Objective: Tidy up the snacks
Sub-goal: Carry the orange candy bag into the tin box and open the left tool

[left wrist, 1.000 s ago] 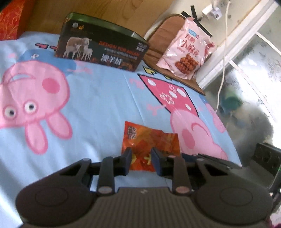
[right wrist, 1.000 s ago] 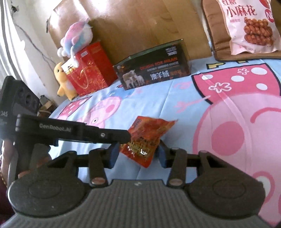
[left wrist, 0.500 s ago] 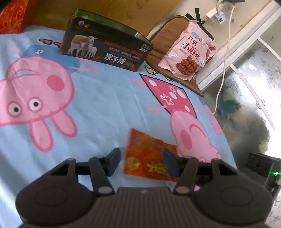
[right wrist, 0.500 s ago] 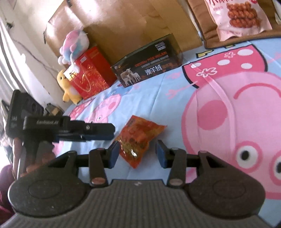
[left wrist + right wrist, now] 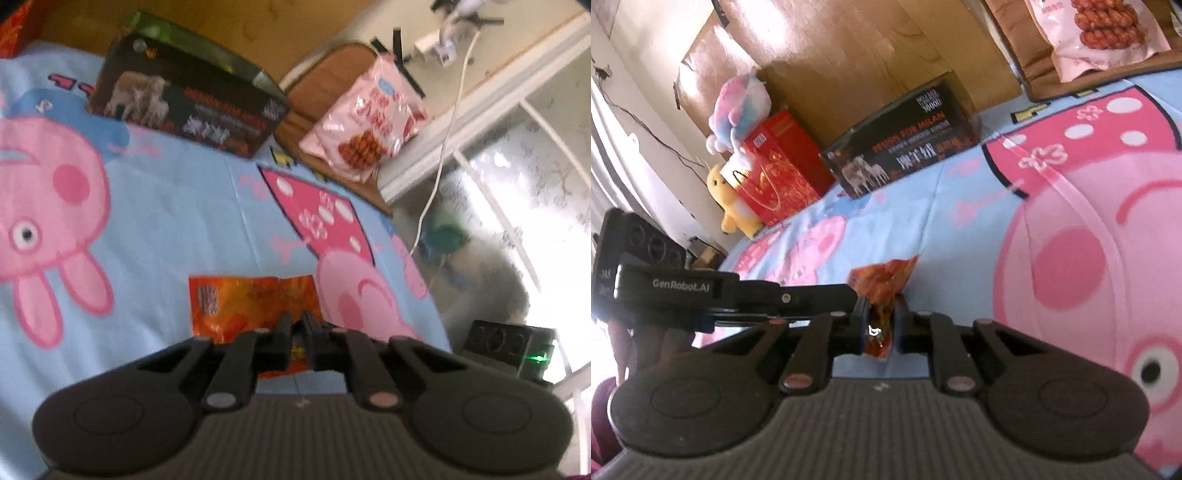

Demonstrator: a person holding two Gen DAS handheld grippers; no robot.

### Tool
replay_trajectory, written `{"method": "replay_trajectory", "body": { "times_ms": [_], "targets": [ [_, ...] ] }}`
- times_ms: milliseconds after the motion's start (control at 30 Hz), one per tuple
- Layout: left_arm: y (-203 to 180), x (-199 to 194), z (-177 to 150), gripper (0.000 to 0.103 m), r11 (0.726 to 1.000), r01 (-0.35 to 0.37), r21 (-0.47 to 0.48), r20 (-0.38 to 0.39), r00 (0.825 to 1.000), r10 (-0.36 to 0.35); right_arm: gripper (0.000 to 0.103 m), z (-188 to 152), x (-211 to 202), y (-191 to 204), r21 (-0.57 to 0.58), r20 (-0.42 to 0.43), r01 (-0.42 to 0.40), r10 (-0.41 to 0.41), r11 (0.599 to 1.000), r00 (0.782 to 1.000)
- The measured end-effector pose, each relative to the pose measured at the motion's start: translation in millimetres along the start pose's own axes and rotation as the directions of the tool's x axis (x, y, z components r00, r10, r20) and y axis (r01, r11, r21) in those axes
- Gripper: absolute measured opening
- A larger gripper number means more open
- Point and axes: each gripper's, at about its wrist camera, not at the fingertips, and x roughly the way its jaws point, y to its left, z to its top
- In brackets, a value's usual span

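An orange snack packet [image 5: 251, 302] lies on the light blue cartoon-pig sheet [image 5: 166, 221]. My left gripper [image 5: 295, 325] has its jaws closing tight, and a sliver of the packet's near edge shows between the pads. In the right wrist view the same packet [image 5: 886, 280] stands up between the pads of my right gripper [image 5: 881, 314], whose jaws are closing and pressing on its lower end. The left gripper [image 5: 855, 297] reaches in from the left and meets the packet's side. A hand [image 5: 639, 343] holds that gripper.
A dark box with sheep on it [image 5: 184, 103] stands at the bed's head. A pink bag of fried twists [image 5: 365, 122] leans on a brown cushion [image 5: 317, 85]. A red gift bag [image 5: 775, 166] and plush toys [image 5: 738, 103] sit far left. The bed's edge and a white cable [image 5: 439, 155] are at right.
Both grippers went from open around the packet to closed on it. The left one opened wider half a second ago, then closed. The right wrist rolled and edged forward.
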Motion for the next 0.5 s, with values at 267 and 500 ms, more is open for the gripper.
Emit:
{"method": "replay_trajectory", "body": {
  "times_ms": [267, 500],
  "targets": [
    [29.5, -24.4, 11.2, 0.057, 0.996, -0.063, -0.063, 0.055, 0.996, 0.067, 0.011, 17.5, 2.1, -36.9, 0.291, 0.018, -0.103, 0.102, 0.951, 0.995],
    [34.6, -8.7, 7.4, 0.060, 0.986, 0.092, -0.137, 0.017, 0.996, -0.090, 0.011, 12.5, 1.6, -65.6, 0.561, 0.099, -0.286, 0.280, 0.777, 0.955]
  ]
}}
